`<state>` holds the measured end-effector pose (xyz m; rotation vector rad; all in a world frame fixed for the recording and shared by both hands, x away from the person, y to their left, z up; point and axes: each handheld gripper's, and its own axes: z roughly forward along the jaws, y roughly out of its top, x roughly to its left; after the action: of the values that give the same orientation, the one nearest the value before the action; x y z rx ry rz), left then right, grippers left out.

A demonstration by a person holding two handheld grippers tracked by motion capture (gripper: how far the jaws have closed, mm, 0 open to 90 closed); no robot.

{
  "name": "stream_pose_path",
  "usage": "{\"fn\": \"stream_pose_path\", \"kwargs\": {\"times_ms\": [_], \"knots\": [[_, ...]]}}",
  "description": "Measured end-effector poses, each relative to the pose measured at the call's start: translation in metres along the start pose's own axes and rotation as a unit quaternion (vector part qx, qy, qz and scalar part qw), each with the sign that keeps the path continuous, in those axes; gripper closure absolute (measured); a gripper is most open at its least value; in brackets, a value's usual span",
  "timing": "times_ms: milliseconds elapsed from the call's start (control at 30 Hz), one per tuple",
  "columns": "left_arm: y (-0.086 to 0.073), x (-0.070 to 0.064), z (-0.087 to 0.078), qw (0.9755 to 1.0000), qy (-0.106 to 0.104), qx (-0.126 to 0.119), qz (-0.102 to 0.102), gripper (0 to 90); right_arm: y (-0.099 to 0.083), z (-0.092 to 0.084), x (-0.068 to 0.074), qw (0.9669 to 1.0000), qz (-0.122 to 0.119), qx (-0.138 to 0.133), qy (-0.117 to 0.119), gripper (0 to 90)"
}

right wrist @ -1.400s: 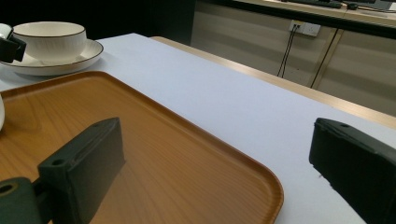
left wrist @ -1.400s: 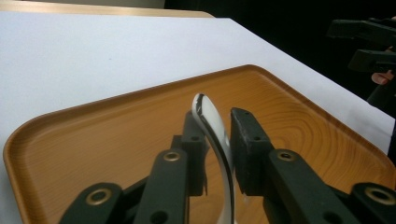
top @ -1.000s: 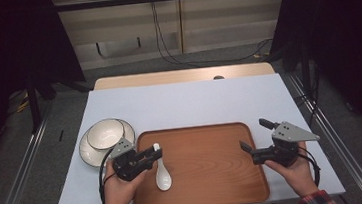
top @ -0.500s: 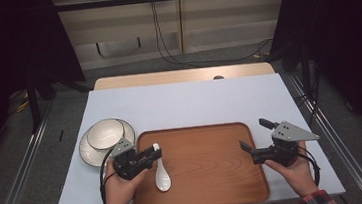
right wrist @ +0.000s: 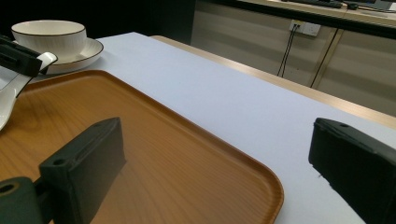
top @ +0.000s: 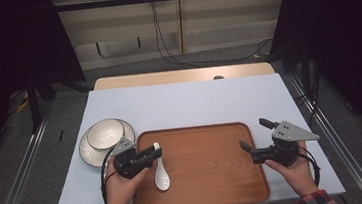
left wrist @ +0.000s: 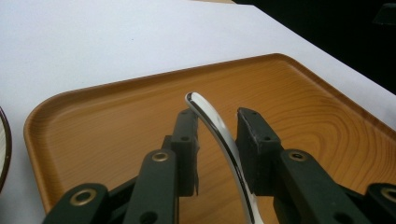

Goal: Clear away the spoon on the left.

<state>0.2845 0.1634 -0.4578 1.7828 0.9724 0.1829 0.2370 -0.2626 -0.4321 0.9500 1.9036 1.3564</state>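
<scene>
Wood-grain laminate covers the tray [top: 211, 179], the largest item on the white worktop [top: 184, 101], and we treat it as a firm, level base for the work. Left of the tray, just beside its corner, a bowl [top: 104, 133] sits on a plate [top: 87, 152]; both appear glazed ceramic and we judge them breakable. The right gripper [top: 254, 139] hovers over the tray's right edge with its fingers [right wrist: 84, 163] spread wide and nothing between them. The left gripper [top: 153, 154] stands at the tray's left edge with its fingers [left wrist: 187, 140] drawn close around the handle of the white spoon [top: 162, 176]; in the left gripper view one pad appears to touch the handle while a narrow gap shows at the other, so we cannot confirm a firm clamp. The spoon's bowl end rests on the tray and its handle rises into the fingers. We judge the spoon to be light, rigid, glossy and therefore slippery, and liable to chip if dropped. We recommend taking hold at mid-handle, across its narrow width, where the curve is gentlest, and closing squarely so the glaze does not slide out.
</scene>
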Motion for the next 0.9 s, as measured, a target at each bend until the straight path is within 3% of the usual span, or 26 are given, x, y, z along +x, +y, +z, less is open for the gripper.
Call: {"fn": "stream_pose_path", "kwargs": {"times_ms": [900], "knots": [[-0.0024, 0.0034, 0.0022, 0.9998, 0.015, 0.010, -0.008, 65.8, -0.0005, 0.0007, 0.0012, 1.0000, 0.000, 0.004, 0.000, 3.1]]}}
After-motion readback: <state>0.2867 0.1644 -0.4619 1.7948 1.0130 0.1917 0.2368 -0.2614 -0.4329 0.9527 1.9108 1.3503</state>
